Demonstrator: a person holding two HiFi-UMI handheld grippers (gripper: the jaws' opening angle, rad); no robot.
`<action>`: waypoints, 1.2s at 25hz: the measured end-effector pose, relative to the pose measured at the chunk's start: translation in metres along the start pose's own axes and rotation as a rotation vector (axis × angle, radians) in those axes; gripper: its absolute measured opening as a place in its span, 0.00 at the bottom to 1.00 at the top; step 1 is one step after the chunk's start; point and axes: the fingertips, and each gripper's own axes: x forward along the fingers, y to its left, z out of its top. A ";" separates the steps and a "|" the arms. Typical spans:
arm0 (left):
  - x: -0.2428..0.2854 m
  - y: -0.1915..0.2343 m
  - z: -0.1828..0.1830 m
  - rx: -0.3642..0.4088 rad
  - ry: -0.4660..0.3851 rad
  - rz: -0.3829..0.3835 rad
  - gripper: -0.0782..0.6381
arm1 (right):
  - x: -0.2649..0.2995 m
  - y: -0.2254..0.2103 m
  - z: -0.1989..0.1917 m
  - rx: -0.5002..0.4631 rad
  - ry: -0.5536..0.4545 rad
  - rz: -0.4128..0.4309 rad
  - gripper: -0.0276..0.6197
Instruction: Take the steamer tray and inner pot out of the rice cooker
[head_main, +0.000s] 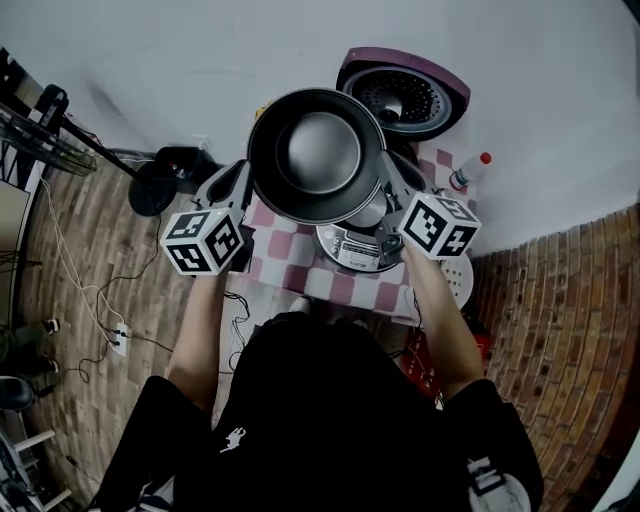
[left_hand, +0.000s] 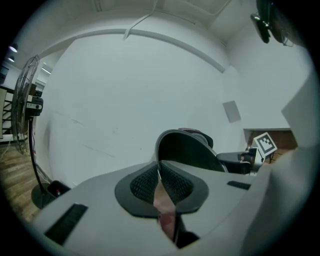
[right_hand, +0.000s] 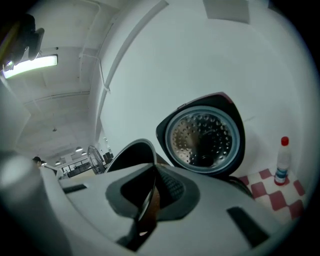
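You stand facing a white wall (head_main: 200, 60) on a brick-patterned floor (head_main: 80, 250), at a small table under a pink-and-white checked cloth (head_main: 290, 250). On the cloth sits the rice cooker (head_main: 350, 250), its lid (head_main: 405, 95) thrown back toward the wall so that the perforated inner plate faces you. You hold the inner pot (head_main: 318, 150) clear above the cooker's body, out of the well and slightly to its left, open side up and about level, dark inside with a paler bottom. Your left gripper (head_main: 250, 187) has its jaws pressed together on the pot's left rim; in the left gripper view the thin edge runs between the ribbed pads (left_hand: 145, 182), with the pot wall rising just beyond them. Your right gripper (head_main: 390, 180) is clamped the same way on the opposite rim, and in the right gripper view the edge is pinched between its pads (right_hand: 172, 189), with the open lid behind. Just past your right forearm, at the table's right edge, lies a white perforated tray (head_main: 460, 280); you cannot tell what it rests on. A small clear bottle (head_main: 470, 172) with a red cap stands on the cloth beside the lid.
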 end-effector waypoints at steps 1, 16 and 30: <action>-0.004 0.007 -0.001 -0.004 0.001 0.006 0.14 | 0.005 0.005 -0.004 0.003 0.007 0.008 0.07; -0.055 0.089 -0.027 -0.048 0.057 0.057 0.14 | 0.046 0.067 -0.072 0.072 0.100 0.040 0.07; -0.097 0.122 -0.092 -0.121 0.164 0.069 0.14 | 0.037 0.091 -0.147 0.133 0.196 0.029 0.07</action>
